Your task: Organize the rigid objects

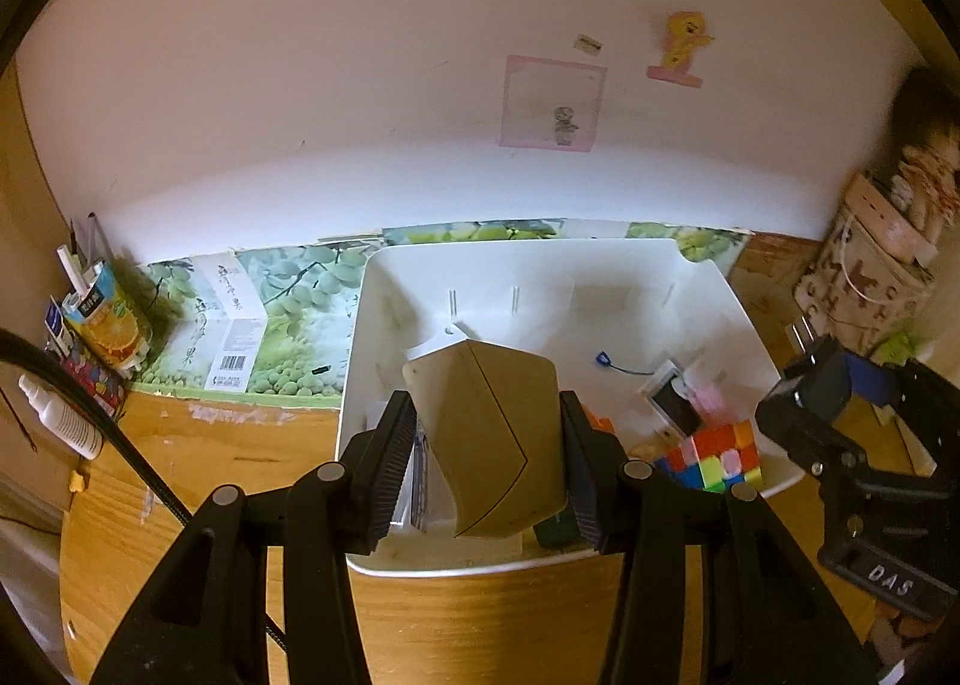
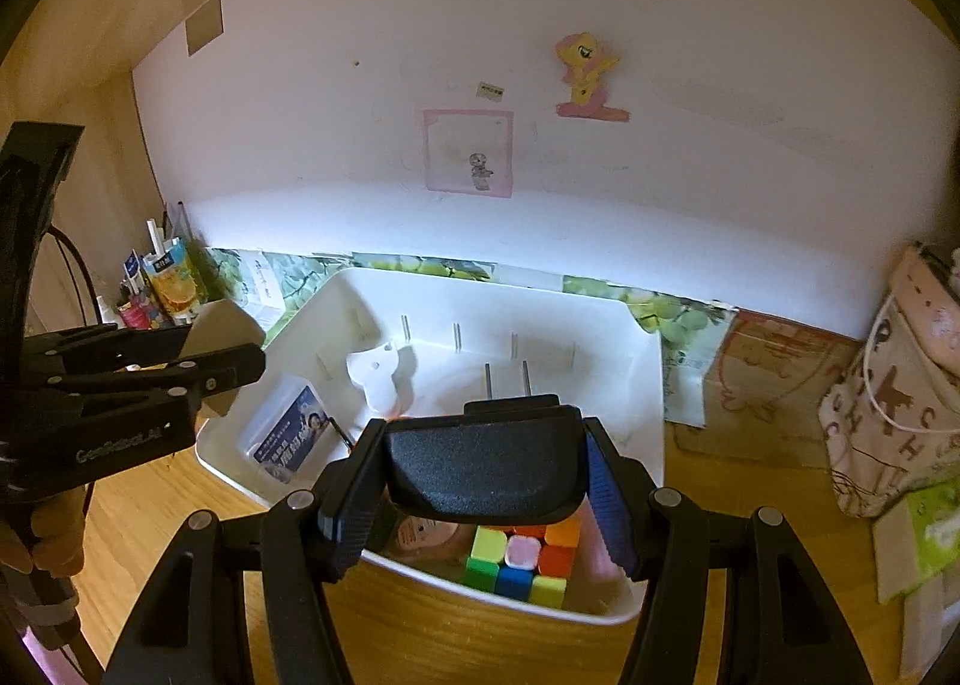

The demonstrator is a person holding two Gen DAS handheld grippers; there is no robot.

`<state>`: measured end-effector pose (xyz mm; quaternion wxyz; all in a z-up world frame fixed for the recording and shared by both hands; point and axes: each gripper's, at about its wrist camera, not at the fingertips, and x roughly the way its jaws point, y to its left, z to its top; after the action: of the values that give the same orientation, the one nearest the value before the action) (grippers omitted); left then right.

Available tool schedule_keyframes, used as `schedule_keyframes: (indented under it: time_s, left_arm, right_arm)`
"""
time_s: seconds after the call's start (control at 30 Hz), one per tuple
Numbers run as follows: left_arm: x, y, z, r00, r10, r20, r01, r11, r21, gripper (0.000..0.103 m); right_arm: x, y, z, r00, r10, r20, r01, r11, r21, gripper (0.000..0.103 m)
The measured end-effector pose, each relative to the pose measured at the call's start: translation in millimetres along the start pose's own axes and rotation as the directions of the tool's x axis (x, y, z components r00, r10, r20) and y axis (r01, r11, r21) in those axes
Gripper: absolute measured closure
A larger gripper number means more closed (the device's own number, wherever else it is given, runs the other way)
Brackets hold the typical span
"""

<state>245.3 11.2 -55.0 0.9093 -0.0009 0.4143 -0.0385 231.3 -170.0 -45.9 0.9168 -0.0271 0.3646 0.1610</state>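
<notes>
White plastic is making up the big bin [image 1: 744, 319], which is sitting on the wooden desk [image 1: 198, 481]. The left gripper [image 1: 489, 463] is squeezing a tan cardboard box [image 1: 486, 439] and holding it over the bin's near edge, toward 7 o'clock inside the bin. The right gripper [image 2: 480, 490] is squeezing a black plug adapter [image 2: 486, 463] with two metal prongs pointing toward 12 o'clock, and holding it over the bin's near edge too. A bright puzzle cube [image 2: 522, 562] is lying in the bin right under the adapter. A clear case with a blue label [image 2: 288, 433] is lying at 9 o'clock from it. If the adapter is dropped here, it might be landing on the cube and bouncing out. The two grippers are working close together and might be bumping. The small things under the tan box are mostly hiding, so I cannot tell what they are.
</notes>
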Motion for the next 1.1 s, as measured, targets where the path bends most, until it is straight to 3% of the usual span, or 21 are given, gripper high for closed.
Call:
schedule_keyframes:
  time_s: [0.3, 0.33, 0.4, 0.43, 0.57, 0.87, 1.1]
  left_arm:
    - [11, -5, 8, 0.998, 0.032, -0.060, -0.037, 0.997, -0.075, 0.049]
    - [11, -6, 8, 0.997, 0.039, -0.066, -0.044, 0.995, -0.085, 0.040]
    - [9, -6, 8, 0.997, 0.043, -0.065, -0.049, 0.993, -0.107, 0.025]
    - [8, -5, 8, 0.997, 0.048, -0.059, -0.054, 0.991, -0.119, 0.023]
    - [4, -2, 4, 0.994, 0.085, -0.062, -0.094, 0.983, -0.160, 0.023]
    - [-17, 15, -30, 0.986, 0.044, -0.160, -0.084, 0.964, -0.252, 0.023]
    - [-41, 11, -65, 0.976, -0.069, -0.206, 0.016, 0.968, -0.251, 0.023]
  right_arm:
    - [14, -7, 0, 0.996, 0.087, -0.025, -0.087, 0.996, -0.006, 0.039]
    - [15, -8, -1, 0.995, 0.099, -0.023, -0.099, 0.995, 0.000, 0.038]
    - [16, -11, -1, 0.993, 0.118, -0.014, -0.118, 0.993, 0.013, 0.026]
    - [16, -13, -1, 0.991, 0.131, -0.013, -0.131, 0.991, 0.022, 0.025]
    - [15, -18, -4, 0.988, 0.151, -0.029, -0.149, 0.988, 0.043, 0.022]
    - [-7, -24, -30, 0.981, 0.150, -0.121, -0.131, 0.980, 0.149, 0.019]
    - [-40, -16, -82, 0.956, 0.113, -0.270, -0.034, 0.960, 0.278, 0.013]
